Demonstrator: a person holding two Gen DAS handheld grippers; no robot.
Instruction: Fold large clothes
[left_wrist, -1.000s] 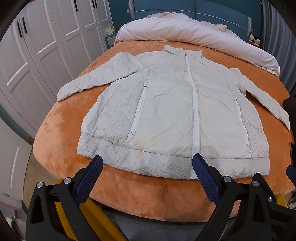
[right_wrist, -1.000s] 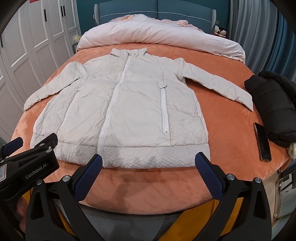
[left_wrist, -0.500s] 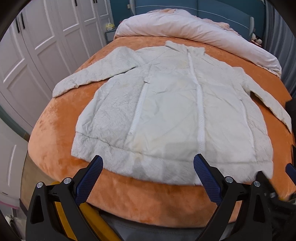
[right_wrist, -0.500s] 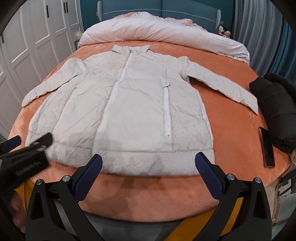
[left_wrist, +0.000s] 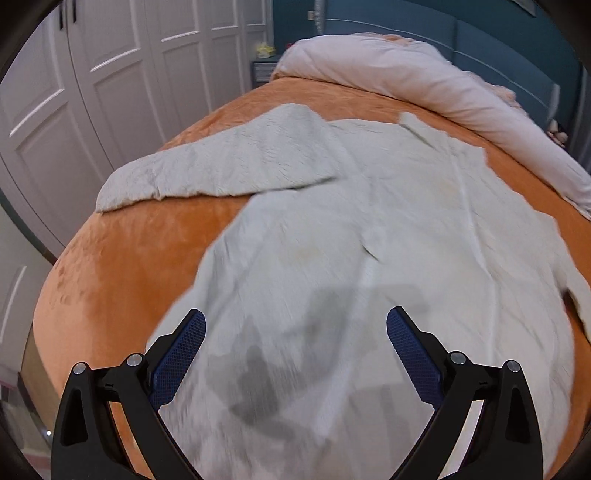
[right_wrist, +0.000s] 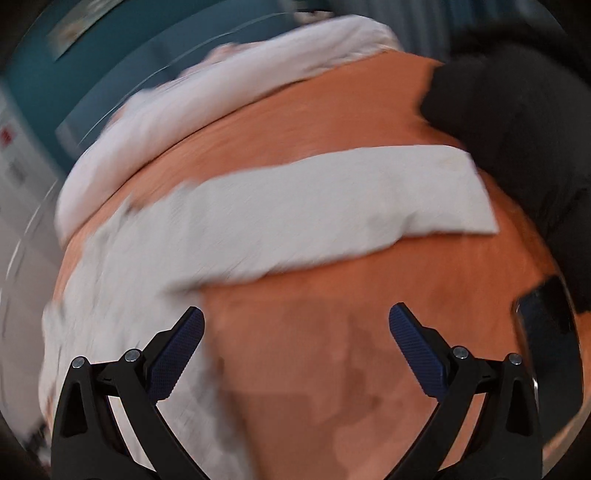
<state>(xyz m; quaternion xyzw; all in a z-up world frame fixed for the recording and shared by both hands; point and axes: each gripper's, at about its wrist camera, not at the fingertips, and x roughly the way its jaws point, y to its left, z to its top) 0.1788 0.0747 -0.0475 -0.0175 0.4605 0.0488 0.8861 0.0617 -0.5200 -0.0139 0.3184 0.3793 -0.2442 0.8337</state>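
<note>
The left gripper hung with its jaws spread wide and nothing between them, its blue pads poised above the lower body of a white jacket spread flat, front side up, on an orange bedspread. The gripper's shadow fell dark on the cloth just below the pads. One sleeve stretched out to the left from the shoulder, and the central zip ran away toward the collar at the far end.

The right gripper was likewise wide apart and empty, hovering over bare orange bedspread just beside the jacket's body, with its left pad over the garment's edge. The other sleeve lay across the view beyond the pads, its cuff reaching toward a black garment at the bed's right side. A dark phone lay near the right edge.

That view was heavily blurred; no lettering could be read in either picture. A pale duvet lay rolled at the head of the bed, white wardrobe doors standing to the left.
</note>
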